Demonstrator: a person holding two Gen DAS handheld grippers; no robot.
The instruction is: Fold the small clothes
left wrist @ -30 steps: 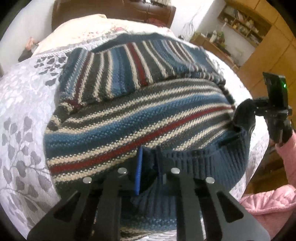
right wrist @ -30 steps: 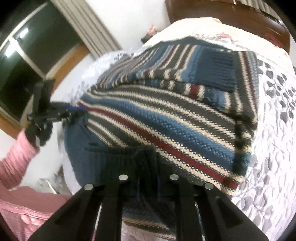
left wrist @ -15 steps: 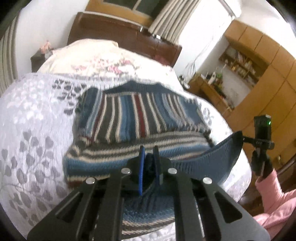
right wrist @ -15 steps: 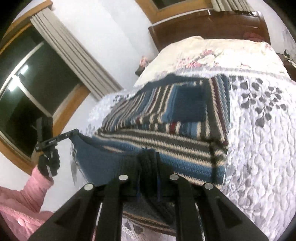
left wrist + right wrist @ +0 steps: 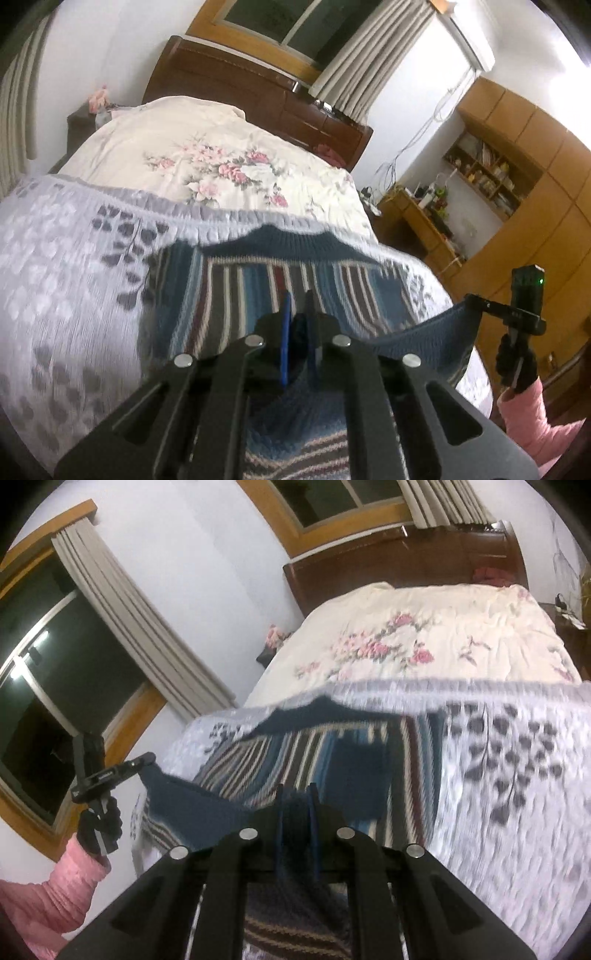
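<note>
the striped sweater lies on the bed at mid-frame, its sleeves apparently already folded in. the left gripper and right gripper each have their fingers pinching the navy hem, held lifted at lower centre. judging by this, the side folds are done; the bottom-to-top fold is under way, not yet laid down.
</note>
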